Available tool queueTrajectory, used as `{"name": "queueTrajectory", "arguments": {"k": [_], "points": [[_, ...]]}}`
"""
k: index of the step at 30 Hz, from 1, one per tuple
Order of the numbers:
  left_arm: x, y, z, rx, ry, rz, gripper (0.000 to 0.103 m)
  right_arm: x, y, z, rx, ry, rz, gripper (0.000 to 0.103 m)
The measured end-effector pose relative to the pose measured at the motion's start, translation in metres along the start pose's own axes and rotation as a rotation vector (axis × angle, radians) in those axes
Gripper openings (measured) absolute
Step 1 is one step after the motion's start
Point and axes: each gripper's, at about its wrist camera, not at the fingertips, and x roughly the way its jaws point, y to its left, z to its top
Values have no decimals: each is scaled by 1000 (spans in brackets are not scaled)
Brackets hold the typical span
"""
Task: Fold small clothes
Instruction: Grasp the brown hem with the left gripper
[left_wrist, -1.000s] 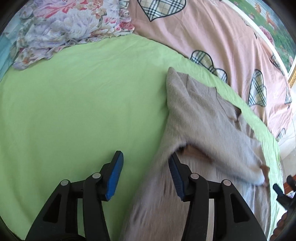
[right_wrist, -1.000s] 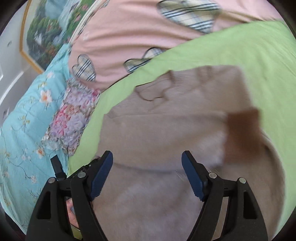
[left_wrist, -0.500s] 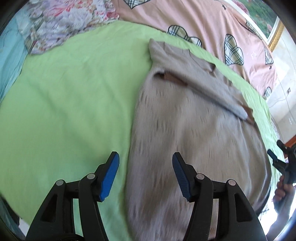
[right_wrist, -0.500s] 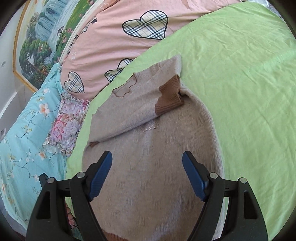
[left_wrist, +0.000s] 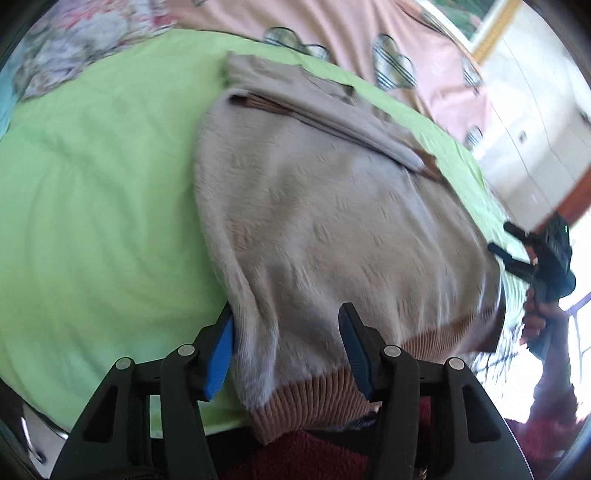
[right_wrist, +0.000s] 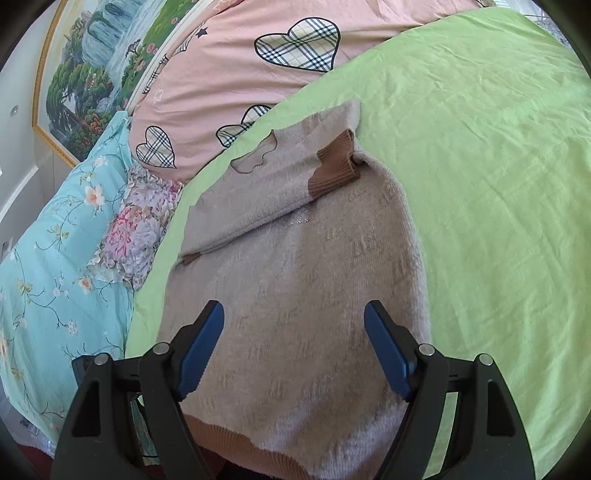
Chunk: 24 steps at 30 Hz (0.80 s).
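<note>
A beige knit sweater (left_wrist: 332, 221) with brown cuffs and a brown hem lies flat on the green sheet (left_wrist: 92, 206), both sleeves folded across its chest. My left gripper (left_wrist: 286, 350) is open over the sweater's hem at its left corner. My right gripper (right_wrist: 295, 350) is open above the sweater (right_wrist: 314, 277) near the hem, holding nothing. The right gripper also shows in the left wrist view (left_wrist: 535, 254), off the sweater's right edge. A brown cuff (right_wrist: 336, 162) lies near the collar.
A pink quilt with plaid hearts (right_wrist: 240, 74) lies beyond the sweater. A floral cloth (right_wrist: 136, 221) and a turquoise flowered quilt (right_wrist: 48, 266) lie to the left. The sheet's near edge hangs by the hem (left_wrist: 317, 398). A framed landscape picture (right_wrist: 92, 66) hangs on the wall.
Both grippers have pulled back from the folded sleeves toward the hem end of the sweater. The sleeves now lie released across the chest. Both stay open.
</note>
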Motion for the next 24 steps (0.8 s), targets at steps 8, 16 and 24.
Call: {"name": "queueTrajectory", "arguments": {"k": [8,16,24], "points": [[0,5,-24,4,58,-87,53,-35,-20,-31,-28,80,-34,79],[16,-2,-25,8,107,-170,37,-44,-24,-70,-106,215,34,79],[20,-8,-29,45,118,-190,27,-20,-31,-93,-135,335,73,13]]}}
